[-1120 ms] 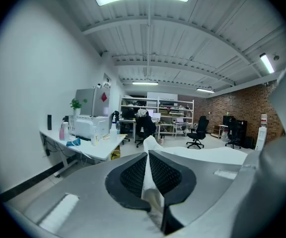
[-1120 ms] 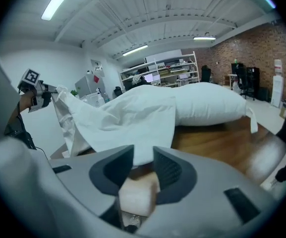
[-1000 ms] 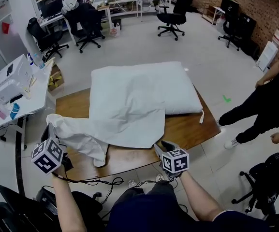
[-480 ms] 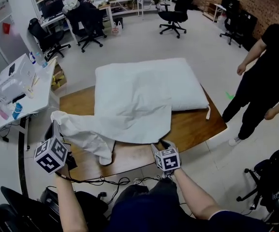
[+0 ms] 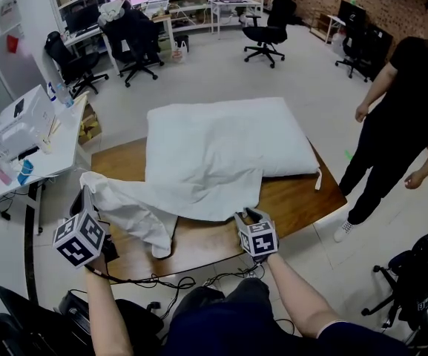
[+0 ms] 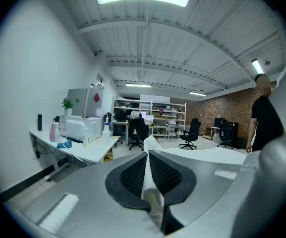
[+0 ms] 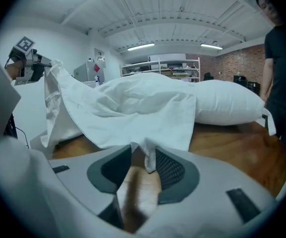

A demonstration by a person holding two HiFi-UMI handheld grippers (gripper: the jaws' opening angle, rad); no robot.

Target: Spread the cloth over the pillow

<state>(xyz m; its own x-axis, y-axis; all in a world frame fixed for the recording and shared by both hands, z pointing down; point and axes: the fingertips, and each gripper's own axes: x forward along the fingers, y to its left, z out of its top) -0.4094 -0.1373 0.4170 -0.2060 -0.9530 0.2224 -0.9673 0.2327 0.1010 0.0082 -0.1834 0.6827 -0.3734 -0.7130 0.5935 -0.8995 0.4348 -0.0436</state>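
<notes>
1. left tongs (image 6: 147, 155) are clamped together on a raised corner of the thin white fabric cloth (image 5: 199, 176). right tongs (image 7: 143, 153) stand apart and have just been closing; the cloth's near hem hangs between their pads, not yet pinched.
2. the cloth lies ahead of both tongs. its far part is draped over the nearer portion of the plump white rectangular pillow (image 5: 273, 136), and the rest sags crumpled towards the left tongs.
3. to do this step well, i judge the right tongs should bite fully on the hem before any pull. then raise both grips level and carry the cloth away from the tongs, so it settles flat without dragging the pillow.
4. the brown wooden worktop (image 5: 295, 199) carries both, bare just ahead of the right tongs.
5. beyond the tongs is an office floor with black office chairs (image 5: 269, 17). a white desk (image 5: 54, 150) stands outside the left tongs, and a person in black (image 5: 399, 102) stands outside the right tongs.
</notes>
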